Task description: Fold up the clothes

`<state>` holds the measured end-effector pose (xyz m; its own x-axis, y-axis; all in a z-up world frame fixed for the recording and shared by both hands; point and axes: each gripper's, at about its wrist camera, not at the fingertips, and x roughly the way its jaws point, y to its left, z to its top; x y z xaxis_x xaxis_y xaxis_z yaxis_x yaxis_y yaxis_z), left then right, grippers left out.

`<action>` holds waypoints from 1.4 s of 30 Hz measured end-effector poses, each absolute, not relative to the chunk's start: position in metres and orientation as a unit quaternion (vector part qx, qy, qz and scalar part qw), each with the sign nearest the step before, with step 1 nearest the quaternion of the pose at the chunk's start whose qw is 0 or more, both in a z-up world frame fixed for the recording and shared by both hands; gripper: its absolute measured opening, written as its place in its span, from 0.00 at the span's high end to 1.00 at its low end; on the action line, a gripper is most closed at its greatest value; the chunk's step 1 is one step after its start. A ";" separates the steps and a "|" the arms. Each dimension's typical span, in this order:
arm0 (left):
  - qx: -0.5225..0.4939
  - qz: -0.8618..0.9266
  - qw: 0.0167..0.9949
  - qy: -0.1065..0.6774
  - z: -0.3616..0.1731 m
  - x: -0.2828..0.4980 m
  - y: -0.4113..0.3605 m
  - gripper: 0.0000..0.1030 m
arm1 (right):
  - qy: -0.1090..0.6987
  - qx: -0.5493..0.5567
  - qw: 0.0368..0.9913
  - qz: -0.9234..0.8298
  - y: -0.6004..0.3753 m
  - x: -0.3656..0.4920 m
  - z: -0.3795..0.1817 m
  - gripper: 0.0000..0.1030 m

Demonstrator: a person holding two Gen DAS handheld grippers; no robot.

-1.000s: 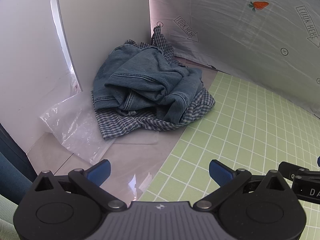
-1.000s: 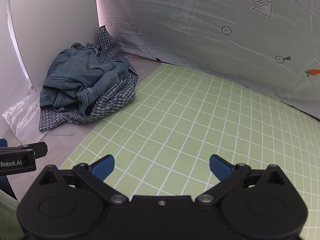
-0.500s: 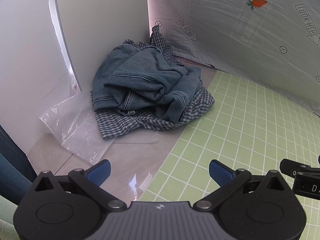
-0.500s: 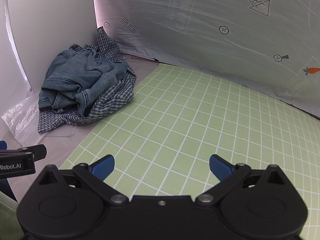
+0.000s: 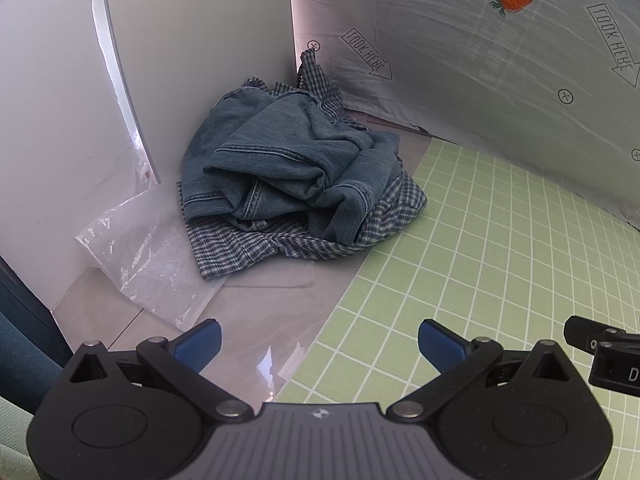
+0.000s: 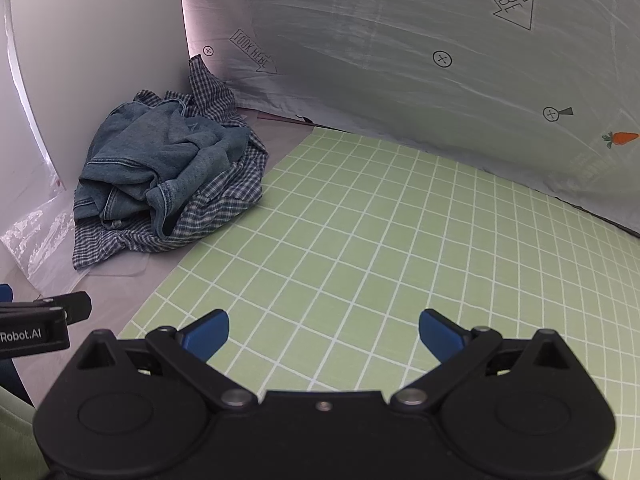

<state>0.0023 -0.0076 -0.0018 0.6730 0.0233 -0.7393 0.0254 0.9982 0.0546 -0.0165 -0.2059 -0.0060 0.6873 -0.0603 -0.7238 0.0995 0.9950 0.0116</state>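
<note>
Left wrist view showed the left gripper [image 5: 318,338] spread wide and empty, slightly nearer than 1 second earlier to the crumpled denim garment [image 5: 288,160] atop the checked shirt [image 5: 280,240] in the corner, likely approaching. Right gripper [image 6: 322,328] hung equally agape over the bare green mat [image 6: 400,240], leaving folding room.

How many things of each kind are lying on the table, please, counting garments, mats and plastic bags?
Garments: 2, a denim one on a checked shirt
Mats: 1, the green grid mat
Plastic bags: 1
Total: 4
</note>
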 end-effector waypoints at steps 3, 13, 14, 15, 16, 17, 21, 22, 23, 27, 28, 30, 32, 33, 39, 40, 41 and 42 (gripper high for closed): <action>0.027 0.003 0.914 0.405 -0.002 0.010 -0.008 0.00 | 0.393 0.025 0.918 -0.046 -0.209 -0.016 -0.006 0.01; 0.014 0.022 0.912 0.409 -0.001 0.040 -0.007 0.00 | 0.388 0.019 0.921 -0.042 -0.216 0.006 -0.006 0.01; 0.013 0.024 0.912 0.409 -0.001 0.043 -0.007 0.00 | 0.388 0.017 0.921 -0.040 -0.216 0.010 -0.006 0.01; 0.011 0.025 0.912 0.409 0.000 0.046 -0.007 0.00 | 0.388 0.016 0.921 -0.039 -0.216 0.014 -0.007 0.01; 0.010 0.027 0.912 0.410 0.000 0.049 -0.007 0.00 | 0.388 0.015 0.921 -0.037 -0.216 0.019 -0.007 0.01; 0.009 0.029 0.912 0.410 0.000 0.052 -0.007 0.00 | 0.388 0.014 0.921 -0.036 -0.216 0.024 -0.008 0.01; 0.000 0.041 0.911 0.410 0.000 0.078 0.001 0.00 | 0.388 0.008 0.921 -0.029 -0.213 0.051 -0.010 0.01; -0.002 0.044 0.911 0.409 0.000 0.085 0.004 0.00 | 0.387 0.007 0.922 -0.027 -0.211 0.059 -0.009 0.01; -0.005 0.047 0.911 0.409 0.000 0.092 0.006 0.00 | 0.386 0.006 0.922 -0.024 -0.210 0.067 -0.009 0.01; -0.010 0.058 0.910 0.411 -0.002 0.130 0.019 0.00 | 0.381 0.003 0.925 -0.017 -0.202 0.109 -0.007 0.01; -0.012 0.061 0.909 0.413 -0.003 0.141 0.022 0.00 | 0.379 0.005 0.925 -0.015 -0.200 0.121 -0.007 0.01; -0.016 0.070 0.906 0.417 -0.007 0.164 0.028 0.00 | 0.376 0.006 0.926 -0.010 -0.194 0.147 -0.007 0.01; -0.024 0.082 0.903 0.421 -0.011 0.187 0.036 0.00 | 0.376 0.002 0.927 -0.005 -0.187 0.173 -0.009 0.01; -0.030 0.087 0.902 0.421 -0.013 0.198 0.041 0.00 | 0.378 0.002 0.926 0.001 -0.184 0.186 -0.011 0.01; -0.066 0.106 0.895 0.429 -0.032 0.255 0.066 0.02 | 0.395 0.018 0.917 0.048 -0.160 0.260 -0.031 0.11; -0.074 0.103 0.893 0.431 -0.036 0.260 0.068 0.03 | 0.397 0.022 0.916 0.059 -0.156 0.270 -0.034 0.12; -0.082 0.100 0.892 0.433 -0.039 0.265 0.071 0.05 | 0.398 0.025 0.915 0.070 -0.152 0.279 -0.037 0.13; -0.090 0.097 0.890 0.436 -0.042 0.270 0.073 0.07 | 0.397 0.028 0.914 0.080 -0.147 0.286 -0.040 0.13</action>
